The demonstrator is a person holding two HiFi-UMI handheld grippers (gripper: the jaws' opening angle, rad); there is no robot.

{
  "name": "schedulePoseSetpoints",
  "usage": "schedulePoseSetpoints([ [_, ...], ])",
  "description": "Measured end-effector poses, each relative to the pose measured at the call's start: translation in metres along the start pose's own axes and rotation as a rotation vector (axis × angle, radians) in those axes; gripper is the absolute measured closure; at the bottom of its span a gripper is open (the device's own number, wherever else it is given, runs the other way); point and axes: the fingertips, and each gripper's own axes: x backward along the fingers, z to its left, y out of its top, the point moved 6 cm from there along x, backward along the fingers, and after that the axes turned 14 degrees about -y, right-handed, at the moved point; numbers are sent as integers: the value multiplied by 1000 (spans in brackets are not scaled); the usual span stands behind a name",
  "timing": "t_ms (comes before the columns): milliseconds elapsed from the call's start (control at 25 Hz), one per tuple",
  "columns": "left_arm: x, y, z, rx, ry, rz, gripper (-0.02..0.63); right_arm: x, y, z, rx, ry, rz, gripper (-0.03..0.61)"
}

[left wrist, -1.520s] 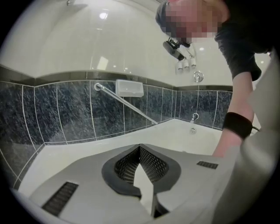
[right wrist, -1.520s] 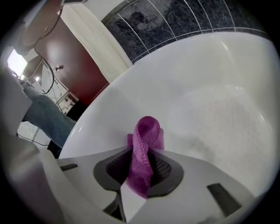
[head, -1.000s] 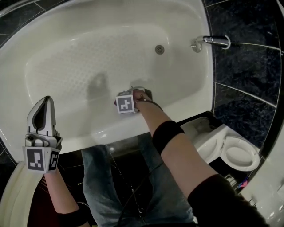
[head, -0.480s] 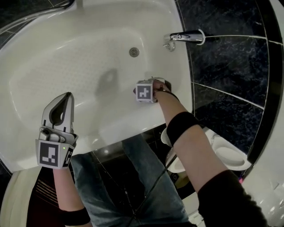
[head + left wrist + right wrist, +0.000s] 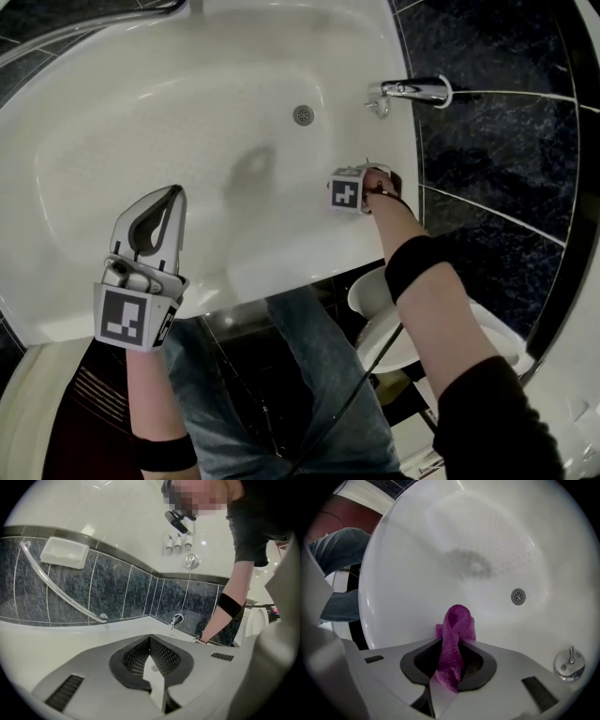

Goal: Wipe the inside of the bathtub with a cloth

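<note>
Since the earlier frames, your right gripper (image 5: 457, 641) has swept along the near side wall of the bathtub (image 5: 141, 122). It started level with the middle of the basin and is now at the tap end, just below the faucet (image 5: 417, 91) and past the drain (image 5: 302, 114).

1. Right gripper: clenched on the magenta cloth (image 5: 457, 620). The cloth is bunched into a narrow strip and pinched at mid-length. A folded loop stands out beyond the fingertips and a short tail hangs back between the jaws.
2. Cloth axis: its long axis runs along the gripper's own line. The looped end points away from you, down at the white wall of the tub. Contact with the wall looks likely but cannot be confirmed.
3. Purpose of this hold: the projecting loop probably acts as the wiping pad and keeps the hard jaw tips off the enamel.
4. Left gripper (image 5: 169, 199): jaws closed tip to tip, with nothing between them. It hangs over the near rim, well apart from the right gripper. This position probably keeps it clear of the wiping path.
5. Remaining surface: the dimpled floor and far wall look untouched at this moment.
</note>
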Motion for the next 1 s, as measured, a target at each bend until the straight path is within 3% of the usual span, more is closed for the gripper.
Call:
schedulePoseSetpoints([
  [120,21,-3,6,-3,18,7,615,9,24,0,16,-60,-32,474],
  [240,50,-3,15,0,44,19,615,33,81,2,-33,-110,-184,472],
  [400,110,-9,39,4,115,47,616,109,212,18,-128,-51,-552,469],
  [520,159,-20,60,4,165,58,617,150,308,51,-88,9,-698,468],
  [760,249,-56,94,32,261,92,617,180,465,124,65,104,-769,468],
  [1000,308,-97,118,83,317,126,617,184,562,165,97,159,-769,468],
])
